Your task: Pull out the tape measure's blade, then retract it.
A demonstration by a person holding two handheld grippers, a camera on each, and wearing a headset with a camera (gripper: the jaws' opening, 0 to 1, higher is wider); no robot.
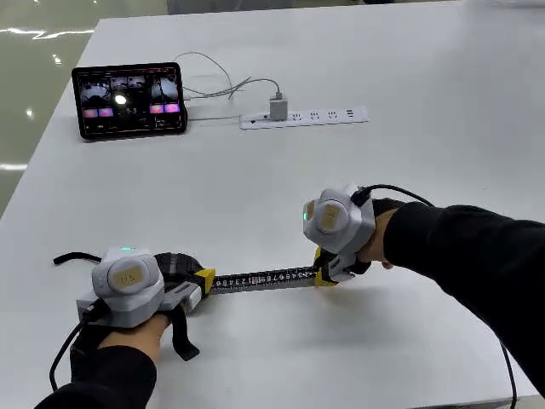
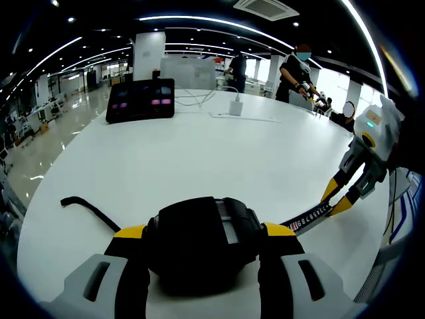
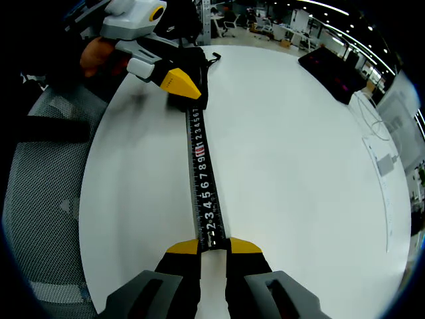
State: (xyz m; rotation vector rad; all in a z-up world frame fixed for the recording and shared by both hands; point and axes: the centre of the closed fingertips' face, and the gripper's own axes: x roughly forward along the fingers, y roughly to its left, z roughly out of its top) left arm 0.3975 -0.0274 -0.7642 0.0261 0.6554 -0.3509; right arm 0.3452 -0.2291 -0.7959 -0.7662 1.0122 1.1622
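Your right hand-held gripper (image 3: 214, 244) pinches the blade (image 3: 201, 173) tip; your left hand-held gripper (image 2: 204, 230) clamps the case (image 2: 199, 249), leftward straight along the blade.

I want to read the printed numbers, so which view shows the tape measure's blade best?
The right gripper view: the blade runs lengthwise from the right tool to the case, digits readable. The head view shows it small, digits tiny; the left gripper view shows a short, slanted piece.

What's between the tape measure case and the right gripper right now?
Just the pulled-out blade, running straight from the case to the right gripper, which pinches its end; clearest in the right gripper view.
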